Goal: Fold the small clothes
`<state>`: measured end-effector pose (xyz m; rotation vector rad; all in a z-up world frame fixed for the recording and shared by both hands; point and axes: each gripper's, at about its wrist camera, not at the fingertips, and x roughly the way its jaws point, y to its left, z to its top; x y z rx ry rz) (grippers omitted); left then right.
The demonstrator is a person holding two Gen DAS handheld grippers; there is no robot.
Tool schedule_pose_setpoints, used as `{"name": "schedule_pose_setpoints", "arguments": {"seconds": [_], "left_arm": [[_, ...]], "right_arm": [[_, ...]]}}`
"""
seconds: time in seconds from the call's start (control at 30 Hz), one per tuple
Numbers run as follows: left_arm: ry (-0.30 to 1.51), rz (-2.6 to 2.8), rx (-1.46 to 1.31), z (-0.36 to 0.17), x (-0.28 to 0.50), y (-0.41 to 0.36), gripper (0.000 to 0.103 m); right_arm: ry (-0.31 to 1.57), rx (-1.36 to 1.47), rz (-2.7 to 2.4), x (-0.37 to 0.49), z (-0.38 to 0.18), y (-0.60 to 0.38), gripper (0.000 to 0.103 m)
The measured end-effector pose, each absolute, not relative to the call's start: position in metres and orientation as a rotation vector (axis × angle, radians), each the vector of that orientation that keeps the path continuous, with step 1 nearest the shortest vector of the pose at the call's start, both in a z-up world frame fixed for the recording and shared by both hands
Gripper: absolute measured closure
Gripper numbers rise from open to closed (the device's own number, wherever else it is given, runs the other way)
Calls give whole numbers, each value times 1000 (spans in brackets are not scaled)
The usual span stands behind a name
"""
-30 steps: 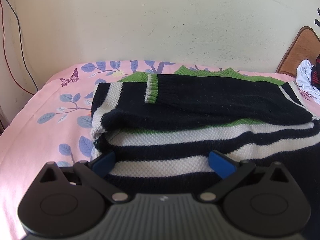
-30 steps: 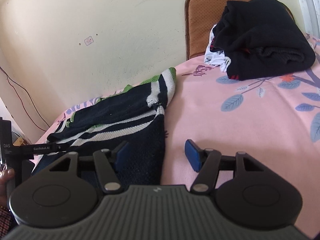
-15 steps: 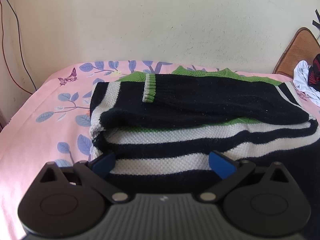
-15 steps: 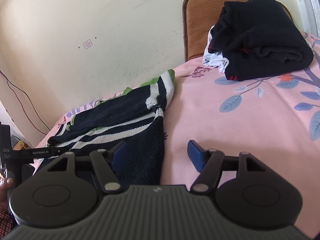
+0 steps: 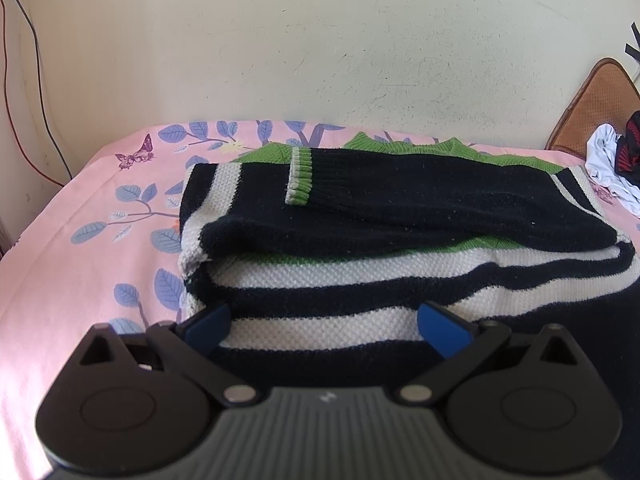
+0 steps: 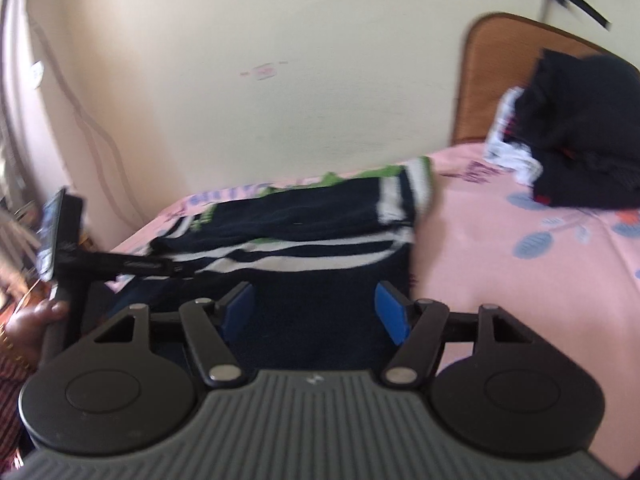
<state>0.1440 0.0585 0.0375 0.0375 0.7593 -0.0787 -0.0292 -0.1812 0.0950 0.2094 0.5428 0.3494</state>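
Note:
A navy sweater (image 5: 400, 208) with white stripes and a green collar lies on the pink leaf-print bedsheet (image 5: 80, 220), both sleeves folded across its chest. My left gripper (image 5: 324, 330) is open, its blue pads spread wide over the near white stripe without pinching it. In the blurred right wrist view the sweater (image 6: 304, 224) lies ahead. My right gripper (image 6: 316, 314) is open above its dark near part, with nothing pressed between the pads. The left gripper's body (image 6: 60, 240) and the hand holding it (image 6: 32, 320) show at the left edge.
A pile of dark and white clothes (image 6: 580, 140) sits at the bed's right end against a brown cushion (image 6: 492, 80). A cream wall runs close behind the bed. Cables (image 5: 24, 80) hang at the left corner. Bare pink sheet (image 6: 520, 280) lies right of the sweater.
My right gripper has swung left and rolled, from straddling the sweater's right edge to hanging over its dark near part. Its jaws stand a little wider. The left gripper has not moved.

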Motion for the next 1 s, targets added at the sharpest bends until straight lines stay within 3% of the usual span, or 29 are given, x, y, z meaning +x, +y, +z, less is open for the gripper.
{"name": "schedule_pose_setpoints", "arguments": {"seconds": [0.2,0.33,0.37,1.0], "left_arm": [[759,-78,38,37,144,59,0],[759,-78,37,38,144,59,0],[759,-78,37,38,144,59,0],[761,-76,40,37,144,58,0]], "right_arm": [[575,106,390,-25,95,-159,33],[698,84,309,-14,76,-168,35],[681,109,311,-18,76,-176,38],[636,72,287,-38,75,-183,36]]}}
